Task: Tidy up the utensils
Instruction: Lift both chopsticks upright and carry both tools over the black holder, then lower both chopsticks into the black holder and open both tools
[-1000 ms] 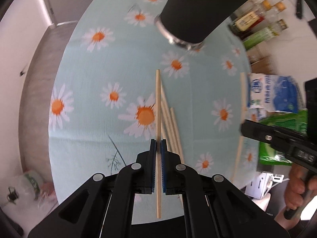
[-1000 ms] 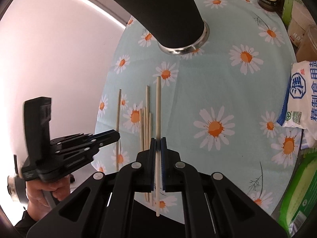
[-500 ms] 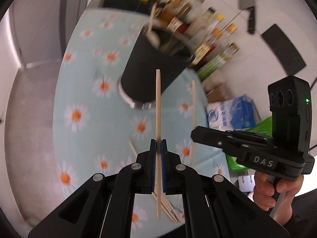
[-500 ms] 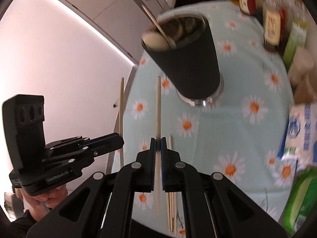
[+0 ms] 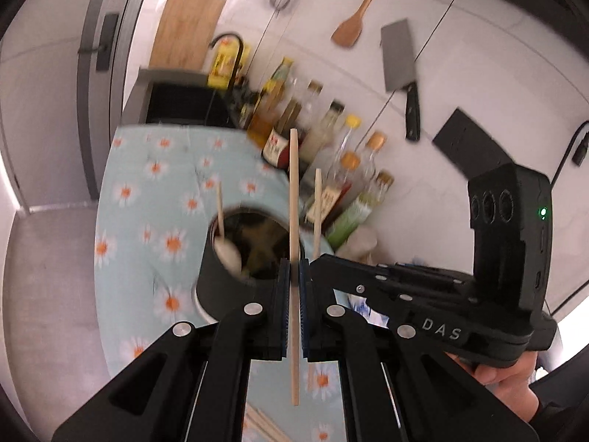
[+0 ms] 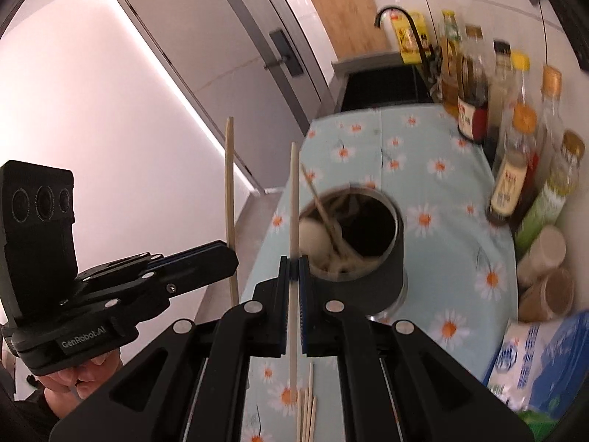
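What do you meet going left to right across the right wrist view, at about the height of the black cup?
Left gripper with its chopstick → the right gripper's chopstick → black cup → bottles along the wall.

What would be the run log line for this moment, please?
left gripper: shut on chopstick | right gripper: shut on second chopstick | black holder: upright on cloth | loose chopsticks: on table
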Motion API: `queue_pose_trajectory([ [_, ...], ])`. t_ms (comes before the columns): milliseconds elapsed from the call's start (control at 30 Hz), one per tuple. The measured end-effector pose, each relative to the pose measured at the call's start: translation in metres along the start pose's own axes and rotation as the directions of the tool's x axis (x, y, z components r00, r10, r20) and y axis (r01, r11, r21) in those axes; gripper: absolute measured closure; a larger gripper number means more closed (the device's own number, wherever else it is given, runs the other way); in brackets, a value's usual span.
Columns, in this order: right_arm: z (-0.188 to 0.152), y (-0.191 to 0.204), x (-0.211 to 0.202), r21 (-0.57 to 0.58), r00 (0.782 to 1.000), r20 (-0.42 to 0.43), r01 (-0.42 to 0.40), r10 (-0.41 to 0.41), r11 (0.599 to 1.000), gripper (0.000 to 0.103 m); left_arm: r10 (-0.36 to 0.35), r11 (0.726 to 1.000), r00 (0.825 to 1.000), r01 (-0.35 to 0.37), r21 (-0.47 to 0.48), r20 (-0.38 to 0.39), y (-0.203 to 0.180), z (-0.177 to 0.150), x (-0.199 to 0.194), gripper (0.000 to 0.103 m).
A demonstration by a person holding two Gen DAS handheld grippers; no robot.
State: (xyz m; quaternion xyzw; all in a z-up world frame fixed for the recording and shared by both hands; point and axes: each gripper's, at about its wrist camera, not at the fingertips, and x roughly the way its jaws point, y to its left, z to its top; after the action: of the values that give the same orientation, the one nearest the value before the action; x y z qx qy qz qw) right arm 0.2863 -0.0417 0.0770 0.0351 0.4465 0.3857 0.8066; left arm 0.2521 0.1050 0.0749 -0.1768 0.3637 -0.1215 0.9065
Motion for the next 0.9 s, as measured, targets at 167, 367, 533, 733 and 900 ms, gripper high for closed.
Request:
queue_pose_trajectory([
  [167,0.024,-0.009,-0.007,-0.009,0.993,0.117,0.025,-0.024,1.0,0.097,0.001,0.999,0.995,-0.006,0.044,0.104,-0.001,0.019,0.001,0.099],
  [367,0.047,-0.018,-0.015,-0.024,0.97,0.242,0.04,-0.033,0.999,0.097,-0.014,0.994,0.975,-0.01,0.106,0.222,-0.002,0.035,0.006,0.099],
  [533,0.063,-0.023,-0.022,-0.02,0.937,0.346,0.06,-0.05,0.998,0.097,-0.024,0.99,0.948,-0.022,0.14,0.318,-0.005,0.044,0.005,0.099],
  [733,0.069,-0.032,-0.024,0.002,0.915,0.4,0.061,-0.056,0.998,0.097,-0.045,0.979,0.921,-0.036,0.199,0.387,-0.011,0.046,0.006,0.099],
  [900,0.063,-0.034,-0.015,-0.006,0.908,0.409,0.096,-0.086,0.995,0.097,-0.046,0.978,0.92,-0.039,0.206,0.39,-0.003,0.037,0.023,0.099],
])
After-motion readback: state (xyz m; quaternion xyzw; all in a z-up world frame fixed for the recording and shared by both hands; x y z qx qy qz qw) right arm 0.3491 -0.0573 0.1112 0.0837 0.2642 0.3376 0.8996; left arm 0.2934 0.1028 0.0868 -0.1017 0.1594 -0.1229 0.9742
